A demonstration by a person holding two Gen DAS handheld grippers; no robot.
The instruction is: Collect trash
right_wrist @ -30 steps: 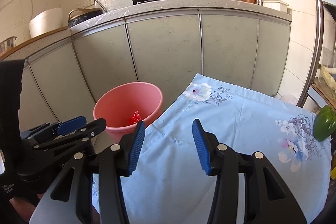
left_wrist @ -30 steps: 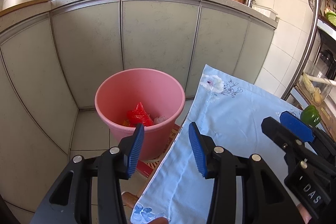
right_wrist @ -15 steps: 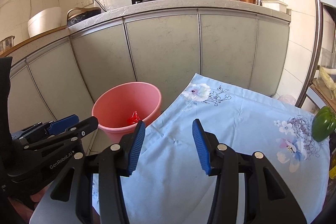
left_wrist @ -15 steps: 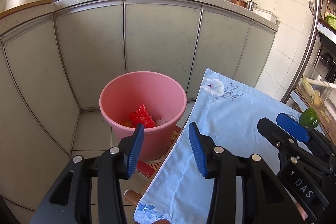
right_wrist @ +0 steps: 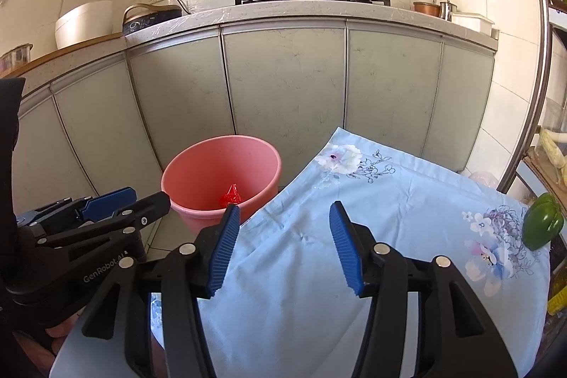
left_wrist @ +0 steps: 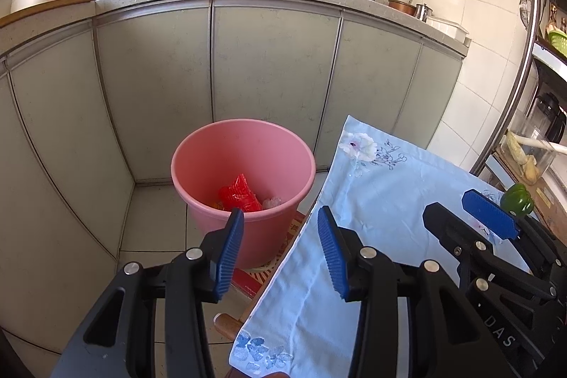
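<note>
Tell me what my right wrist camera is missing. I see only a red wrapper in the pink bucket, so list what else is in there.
Observer: The left wrist view looks deeper into the bucket. A crumpled whitish scrap lies beside the red wrapper.
Operator: Check the left gripper.
Observer: The left gripper is open, with nothing between its fingers.
Operator: Report what sits at the bucket's base.
Observer: A flat red box lies on the floor against the base. I cannot tell whether the bucket stands on it.
</note>
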